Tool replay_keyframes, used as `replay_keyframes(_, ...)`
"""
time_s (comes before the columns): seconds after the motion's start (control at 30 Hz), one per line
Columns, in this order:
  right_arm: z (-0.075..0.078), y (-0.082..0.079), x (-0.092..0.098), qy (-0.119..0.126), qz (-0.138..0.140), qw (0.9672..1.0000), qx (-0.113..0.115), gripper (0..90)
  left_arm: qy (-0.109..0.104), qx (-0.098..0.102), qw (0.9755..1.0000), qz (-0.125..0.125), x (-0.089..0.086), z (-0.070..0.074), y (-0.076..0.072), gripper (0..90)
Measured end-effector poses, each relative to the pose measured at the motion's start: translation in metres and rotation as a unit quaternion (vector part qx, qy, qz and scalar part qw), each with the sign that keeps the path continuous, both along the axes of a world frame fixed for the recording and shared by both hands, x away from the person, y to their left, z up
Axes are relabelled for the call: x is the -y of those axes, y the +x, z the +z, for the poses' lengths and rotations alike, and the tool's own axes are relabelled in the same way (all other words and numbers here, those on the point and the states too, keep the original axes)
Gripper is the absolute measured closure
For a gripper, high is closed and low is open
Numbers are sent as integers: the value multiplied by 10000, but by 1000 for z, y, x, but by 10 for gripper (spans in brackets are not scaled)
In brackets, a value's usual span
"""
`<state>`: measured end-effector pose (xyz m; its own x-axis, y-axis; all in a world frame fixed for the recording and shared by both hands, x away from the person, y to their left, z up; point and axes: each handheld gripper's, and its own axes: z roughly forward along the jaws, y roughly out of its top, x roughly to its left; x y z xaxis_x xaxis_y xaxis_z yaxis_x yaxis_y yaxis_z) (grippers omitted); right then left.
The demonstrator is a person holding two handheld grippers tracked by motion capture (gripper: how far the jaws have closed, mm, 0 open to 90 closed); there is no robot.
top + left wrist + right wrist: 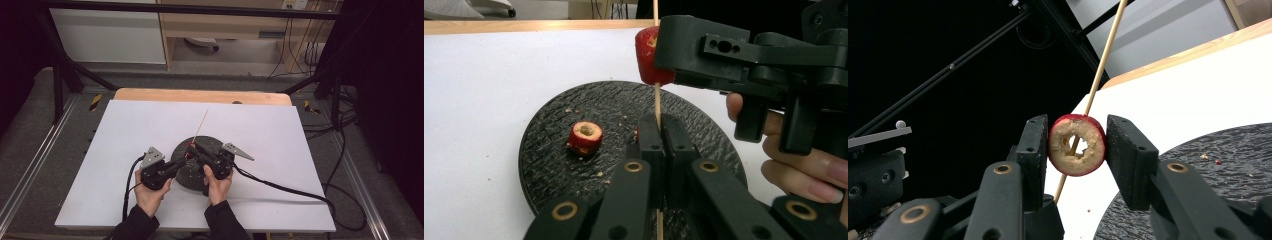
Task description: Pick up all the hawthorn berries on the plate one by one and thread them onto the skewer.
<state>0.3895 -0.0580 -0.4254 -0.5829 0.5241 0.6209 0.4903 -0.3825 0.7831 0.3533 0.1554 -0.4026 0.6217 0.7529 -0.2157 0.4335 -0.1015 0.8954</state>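
Observation:
In the left gripper view my left gripper (659, 130) is shut on a thin wooden skewer (657, 100) that stands up over a black round plate (554, 165). A red fruit ring (1065, 162) with a pale cut face is threaded on the skewer (1103, 60). My right gripper (1077, 145) flanks that ring: one pad touches it and the other stands a sliver off. A second red piece (585, 137) lies on the plate. From above, both grippers (182, 162) (194, 148) meet over the plate (212, 142), and the skewer (201, 122) points away.
The plate sits near the middle of a white board (125, 135) on a wooden table (200, 95). Crumbs dot the plate. Black cables (280, 187) trail off to the right, and a dark frame (65, 70) surrounds the table.

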Motion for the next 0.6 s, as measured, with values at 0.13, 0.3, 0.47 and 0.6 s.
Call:
replay_keyframes(0.13, 3, -1, 2, -182, 14, 9998, 3, 463, 3, -4, 10000, -39, -2, -1, -1, 883)
replay_keyframes(0.3, 7, 0, 8, -349, 23, 9993, 88, 341, 96, 8, 9999, -46, -11, -3, -3, 883)
replay_keyframes(0.47, 13, 4, 16, -794, 145, 9967, 102, 190, 223, -14, 9997, -117, -22, -5, -5, 883)
replay_keyframes(0.6, 14, 6, 24, -1184, 287, 9925, 72, 120, 370, -4, 9992, -154, -30, -7, -8, 883)
